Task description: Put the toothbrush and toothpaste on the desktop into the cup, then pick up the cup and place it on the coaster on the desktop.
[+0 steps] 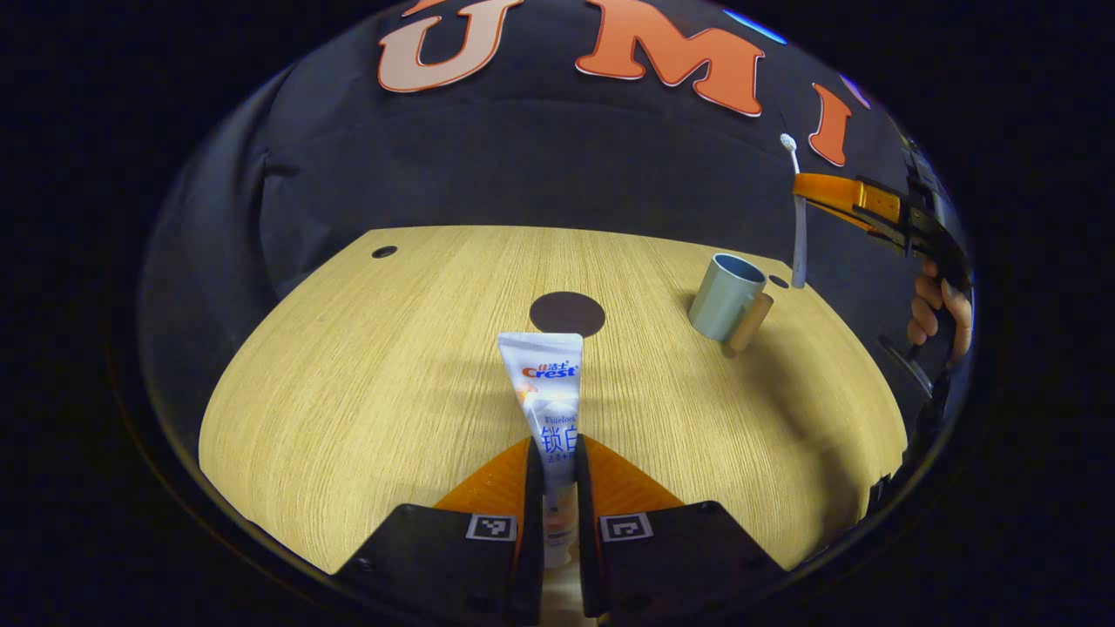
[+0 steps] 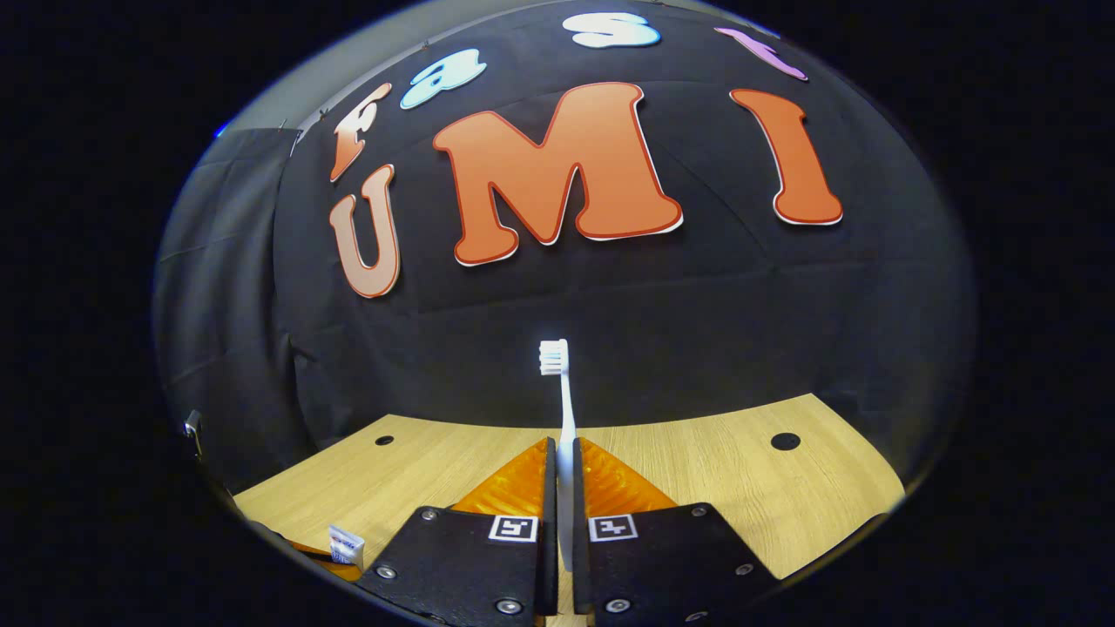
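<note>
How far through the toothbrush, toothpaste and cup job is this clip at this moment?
Early. Nothing is in the cup yet; it stands empty on the desk, away from the dark round coaster. In hand: the left claw grips the toothpaste, and the right claw holds the toothbrush upright. Left to do: drop both into the cup, then move it onto the coaster.

Desktop (image 1: 366, 392): pale wood-grain surface, matt, fine straight lines. Toothpaste (image 1: 547, 392): glossy soft plastic tube. Toothbrush (image 2: 564, 409): smooth plastic handle, bristled head. Cup (image 1: 727, 296): smooth matt body, wooden-looking handle. Coaster (image 1: 567, 313): dark, flat, matt disc. Wall (image 1: 523, 165): matt creased cloth.
</note>
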Motion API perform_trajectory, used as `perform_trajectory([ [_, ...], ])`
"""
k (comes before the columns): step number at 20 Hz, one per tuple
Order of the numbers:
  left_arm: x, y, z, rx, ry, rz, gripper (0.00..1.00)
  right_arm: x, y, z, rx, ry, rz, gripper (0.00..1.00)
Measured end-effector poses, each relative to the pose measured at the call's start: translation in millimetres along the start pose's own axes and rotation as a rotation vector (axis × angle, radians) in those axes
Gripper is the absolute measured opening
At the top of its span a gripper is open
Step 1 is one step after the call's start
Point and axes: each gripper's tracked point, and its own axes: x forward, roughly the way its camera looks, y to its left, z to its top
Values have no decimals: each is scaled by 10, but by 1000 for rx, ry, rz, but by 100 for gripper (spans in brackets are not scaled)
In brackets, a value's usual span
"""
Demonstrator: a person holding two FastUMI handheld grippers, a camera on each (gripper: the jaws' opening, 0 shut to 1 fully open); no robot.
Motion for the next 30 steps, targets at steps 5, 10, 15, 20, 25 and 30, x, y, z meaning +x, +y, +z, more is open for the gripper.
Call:
perform_trajectory([
  [5,-130,117,64,-21,-46,17,21,274,-68,131,-9,-94,7,7],
  [10,-227,227,111,-41,-83,40,21,555,-157,-78,-20,-104,24,7],
  [15,-289,268,184,-37,-127,52,21,749,-227,-354,-37,-85,34,7],
  [20,-386,198,343,-33,-154,20,21,820,-348,-647,-48,-46,17,7],
  [25,-483,-11,622,-11,-194,-9,21,784,-456,-895,-20,9,-5,7],
  [30,-404,-202,818,-2,-228,-53,19,665,-558,-984,-14,50,-41,8],
])
